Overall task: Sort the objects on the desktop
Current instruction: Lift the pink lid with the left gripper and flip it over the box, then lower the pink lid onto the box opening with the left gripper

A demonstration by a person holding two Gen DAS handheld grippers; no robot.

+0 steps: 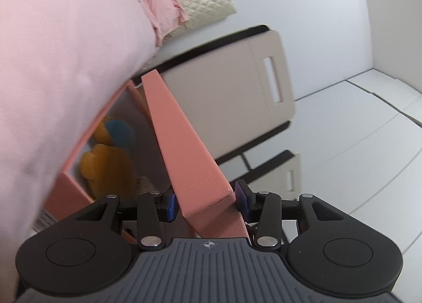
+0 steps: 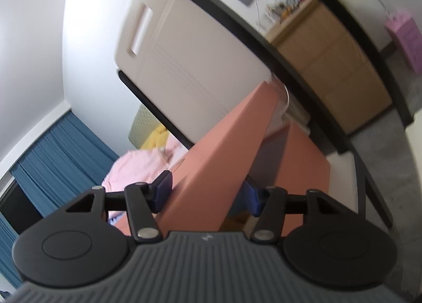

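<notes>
My left hand-held gripper (image 1: 208, 204) pinches one wall of the pink box (image 1: 184, 144); my right hand-held gripper (image 2: 207, 193) pinches another. The box hangs tilted in the air, toys inside. It seems light, thin, bendy.

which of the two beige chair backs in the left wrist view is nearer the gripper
The lower chair back, only a sliver showing just above the left gripper. The other chair back sits higher and further off, its handle slot fully visible.
</notes>
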